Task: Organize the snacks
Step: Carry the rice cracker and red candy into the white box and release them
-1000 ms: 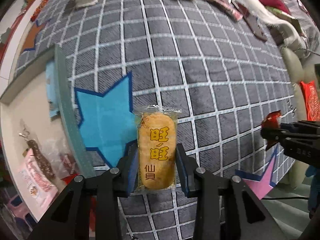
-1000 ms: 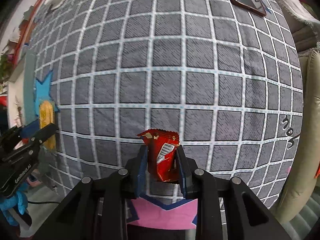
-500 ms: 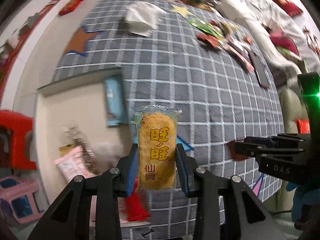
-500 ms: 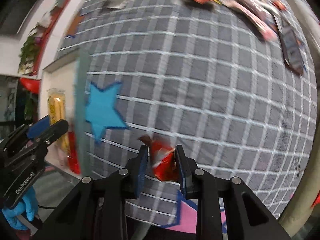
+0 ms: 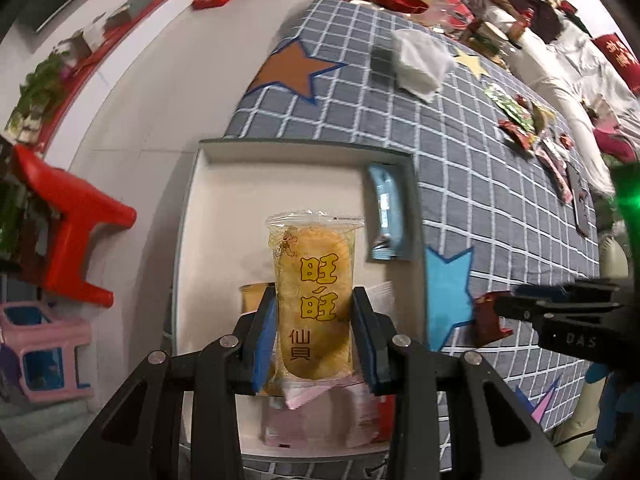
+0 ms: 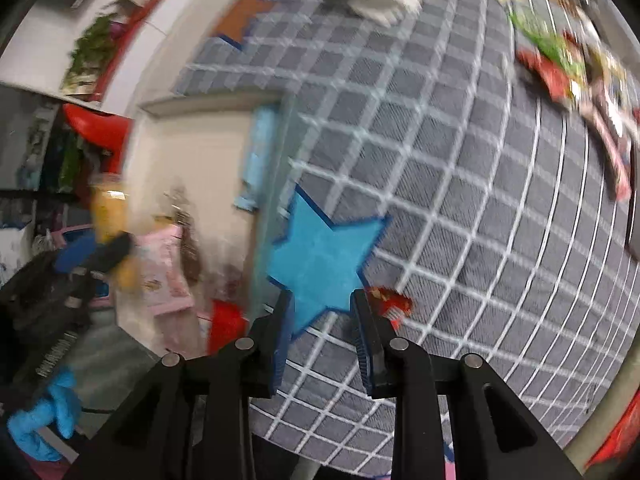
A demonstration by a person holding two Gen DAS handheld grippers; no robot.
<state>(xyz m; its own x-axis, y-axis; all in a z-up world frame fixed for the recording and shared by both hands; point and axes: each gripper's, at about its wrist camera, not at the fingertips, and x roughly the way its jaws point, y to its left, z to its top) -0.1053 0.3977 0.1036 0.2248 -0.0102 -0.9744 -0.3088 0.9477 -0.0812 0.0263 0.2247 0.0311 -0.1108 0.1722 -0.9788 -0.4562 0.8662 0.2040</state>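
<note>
My left gripper (image 5: 314,332) is shut on a yellow rice-cracker packet (image 5: 314,300) with red Chinese letters, held above a white box (image 5: 280,184) at the table's left edge. The box holds a blue packet (image 5: 386,216), a pink packet (image 5: 308,396) and other snacks. In the blurred right wrist view my right gripper (image 6: 320,312) has its jaws apart with nothing between them. A small red packet (image 6: 390,304) sits just outside the right finger, over the grey checked cloth (image 6: 480,200). In the left wrist view that red packet (image 5: 490,316) shows at the right gripper's tip.
A blue star (image 6: 320,260) lies on the cloth beside the box. A white tissue wad (image 5: 420,60), an orange star (image 5: 298,68) and several snack packets (image 5: 524,120) lie farther back. A red stool (image 5: 76,232) and pink stool (image 5: 40,352) stand left on the floor.
My left gripper has swung left with the rice cracker to above the white box. My right gripper has also moved left, and the red packet is no longer between its fingers.
</note>
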